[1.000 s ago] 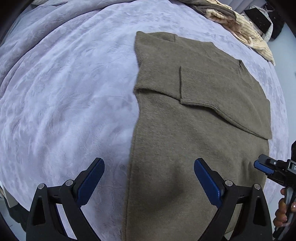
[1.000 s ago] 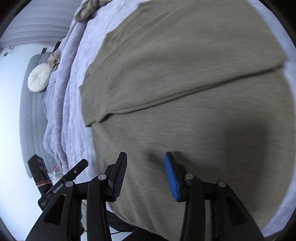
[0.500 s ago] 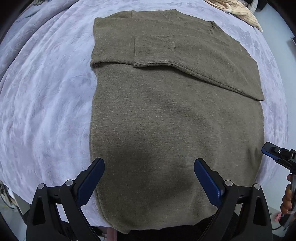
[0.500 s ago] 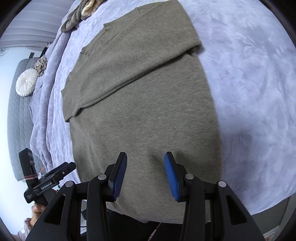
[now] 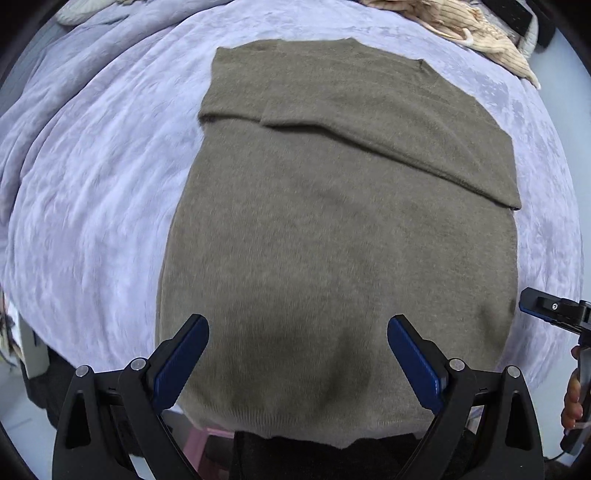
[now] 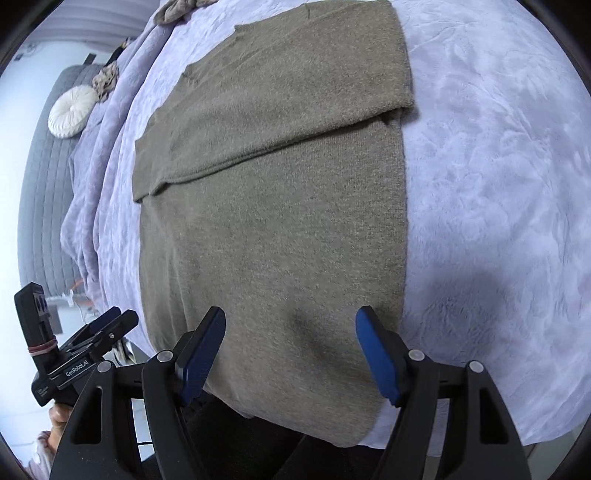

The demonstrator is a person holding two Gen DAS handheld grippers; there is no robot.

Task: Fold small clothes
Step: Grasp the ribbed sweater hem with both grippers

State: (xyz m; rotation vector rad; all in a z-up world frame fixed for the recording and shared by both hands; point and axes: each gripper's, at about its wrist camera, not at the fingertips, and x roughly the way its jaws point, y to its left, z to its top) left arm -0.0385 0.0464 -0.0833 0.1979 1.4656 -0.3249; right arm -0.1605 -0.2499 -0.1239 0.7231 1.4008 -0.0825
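Note:
An olive-brown knit sweater (image 5: 332,236) lies flat on the lavender bedspread (image 5: 92,206), both sleeves folded across its chest, its hem hanging slightly over the near bed edge. My left gripper (image 5: 298,334) hovers wide open above the hem's middle, nothing between its blue pads. In the right wrist view the same sweater (image 6: 280,206) stretches away, and my right gripper (image 6: 290,326) hangs over its near right corner. Its jaws are opening and hold nothing. The right gripper also shows at the right edge of the left wrist view, the left gripper (image 6: 107,325) at the lower left of the right wrist view.
A cream ribbed garment (image 5: 476,33) lies bunched at the bed's far right. A round white cushion (image 6: 72,116) and crumpled fabric (image 6: 105,79) sit by the grey headboard (image 6: 44,177). Bare bedspread extends on both sides of the sweater. The bed edge runs just below the hem.
Both grippers moved back toward the sweater's hem, so the whole garment came into view. The left one shifted over the sweater's middle. The right jaws spread wider.

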